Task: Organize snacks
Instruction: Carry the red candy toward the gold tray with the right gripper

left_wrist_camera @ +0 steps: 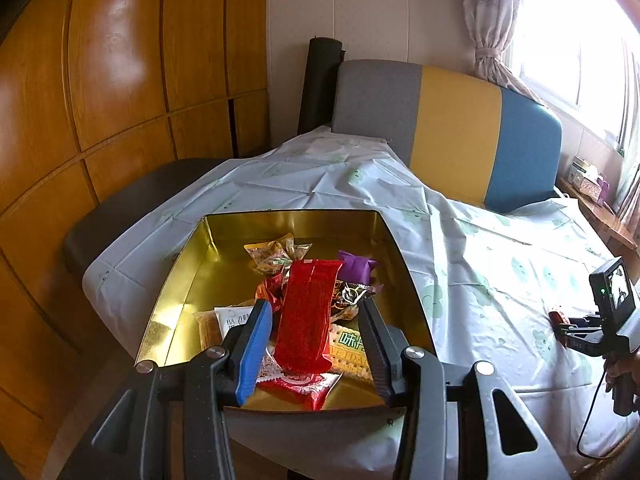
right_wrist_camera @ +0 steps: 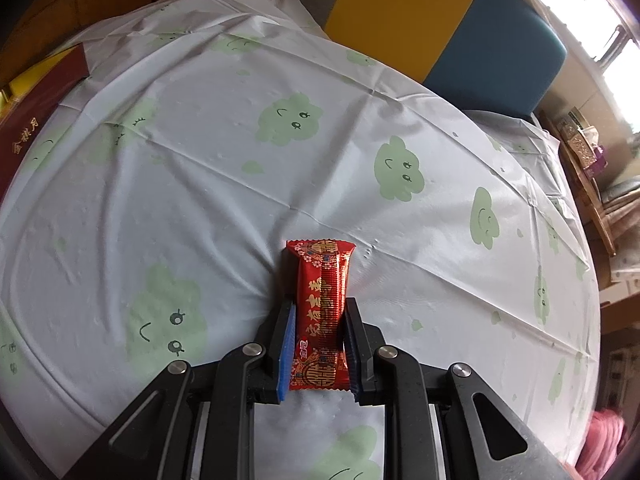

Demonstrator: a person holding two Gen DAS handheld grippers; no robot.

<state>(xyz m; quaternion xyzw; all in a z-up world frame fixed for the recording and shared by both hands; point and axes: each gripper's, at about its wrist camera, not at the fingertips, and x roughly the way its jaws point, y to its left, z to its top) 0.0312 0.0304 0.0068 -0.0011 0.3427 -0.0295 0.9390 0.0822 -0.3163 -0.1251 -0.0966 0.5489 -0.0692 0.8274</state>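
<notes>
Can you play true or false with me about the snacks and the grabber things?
1. The gold tin already has snacks in it. True.
2. The right gripper is empty. False: it is shut on a red snack packet.
3. The tablecloth has green smiling clouds. True.
4. The purple candy lies on the tablecloth. False: it is inside the tin.
5. The left gripper is over the tin. True.
</notes>
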